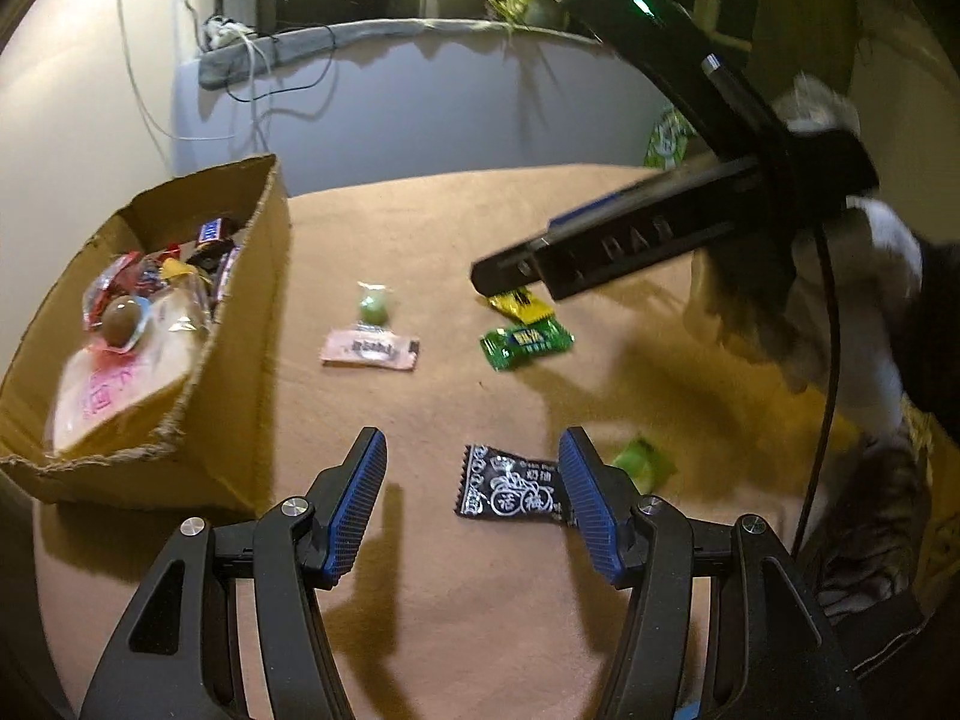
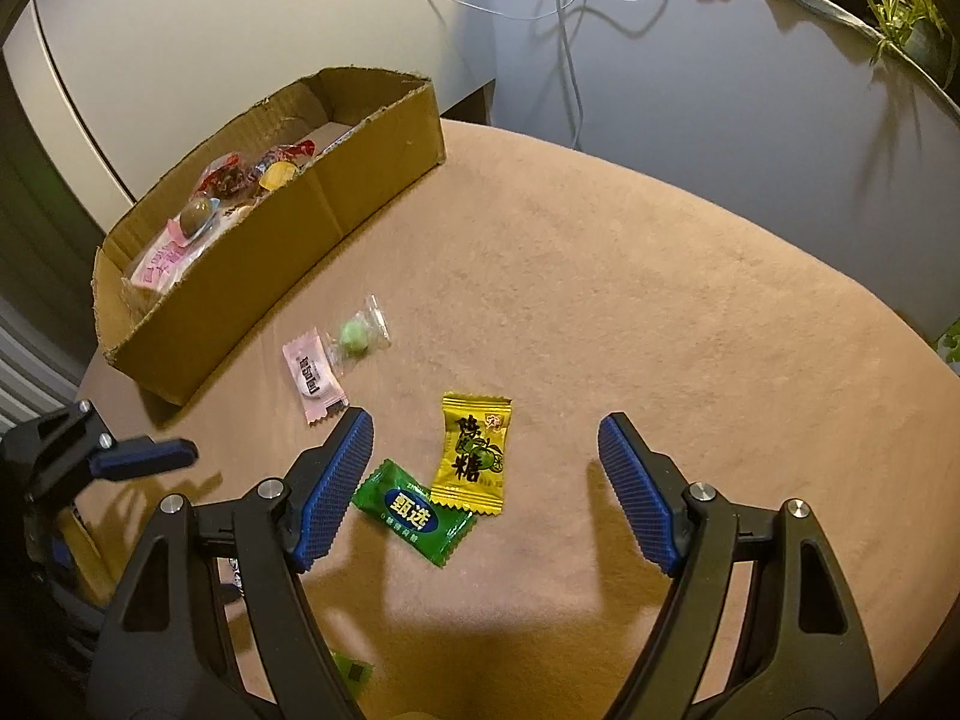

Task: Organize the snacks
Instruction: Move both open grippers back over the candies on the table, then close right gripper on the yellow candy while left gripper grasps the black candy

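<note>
left hand-held gripper (image 1: 474, 480) released over black candy wrapper (image 1: 513, 483); right hand-held gripper (image 2: 486, 468) released over yellow candy (image 2: 472, 456), green candy (image 2: 414, 513); risk: pinching both together.

Left wrist view: close above tan table (image 1: 480, 630), angled down and forward past own fingers toward cardboard box (image 1: 252, 360) at left. Right wrist view: steeper downward look, same table, box (image 2: 336, 222) farther off at upper left. Shared: box, pink candy (image 1: 369, 349) (image 2: 313, 381), green candy (image 1: 525, 345) (image 2: 414, 513), yellow candy (image 1: 521, 305) (image 2: 474, 456).
</note>
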Motion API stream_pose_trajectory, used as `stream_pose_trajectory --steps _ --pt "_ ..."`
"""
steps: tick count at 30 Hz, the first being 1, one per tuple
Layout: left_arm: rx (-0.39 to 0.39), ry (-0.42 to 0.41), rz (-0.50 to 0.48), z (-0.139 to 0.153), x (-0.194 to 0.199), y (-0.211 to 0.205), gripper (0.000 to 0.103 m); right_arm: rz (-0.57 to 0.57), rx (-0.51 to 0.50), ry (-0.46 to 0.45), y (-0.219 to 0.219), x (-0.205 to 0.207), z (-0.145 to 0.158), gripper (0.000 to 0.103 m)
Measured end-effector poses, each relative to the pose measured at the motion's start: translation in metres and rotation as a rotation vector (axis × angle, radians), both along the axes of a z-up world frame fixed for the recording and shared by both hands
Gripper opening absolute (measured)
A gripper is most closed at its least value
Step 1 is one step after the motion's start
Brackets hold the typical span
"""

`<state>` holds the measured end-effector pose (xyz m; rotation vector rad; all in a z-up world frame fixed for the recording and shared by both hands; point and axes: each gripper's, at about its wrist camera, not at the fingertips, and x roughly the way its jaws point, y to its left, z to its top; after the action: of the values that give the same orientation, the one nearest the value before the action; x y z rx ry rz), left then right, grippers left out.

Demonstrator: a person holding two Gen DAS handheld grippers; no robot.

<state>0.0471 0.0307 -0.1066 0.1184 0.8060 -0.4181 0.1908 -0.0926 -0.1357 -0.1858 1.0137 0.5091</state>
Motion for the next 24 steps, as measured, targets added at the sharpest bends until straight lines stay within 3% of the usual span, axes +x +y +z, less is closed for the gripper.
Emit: stream_pose_trajectory --steps 10,13,19,20,24 --pt "0.067 0.01 -0.058 -0.011 -0.007 -0.014 0.059 -0.005 -0.021 0.054 0.006 0.009 -0.018 0.072" --pt "0.088 0.008 -0.071 -0.014 -0.01 -0.017 0.06 -0.013 -0.033 0.067 0.008 0.012 -0.022 0.059" --pt "0.067 0.017 -0.073 -0.014 -0.006 -0.015 0.04 -0.008 -0.065 0.051 0.011 0.012 -0.023 0.056" --pt "0.068 0.015 -0.071 -0.014 -0.006 -0.015 0.033 -0.008 -0.068 0.05 0.013 0.012 -0.023 0.054" --pt "0.058 0.02 -0.065 -0.014 -0.003 -0.014 0.024 0.013 -0.106 0.027 0.021 0.01 -0.023 0.046"
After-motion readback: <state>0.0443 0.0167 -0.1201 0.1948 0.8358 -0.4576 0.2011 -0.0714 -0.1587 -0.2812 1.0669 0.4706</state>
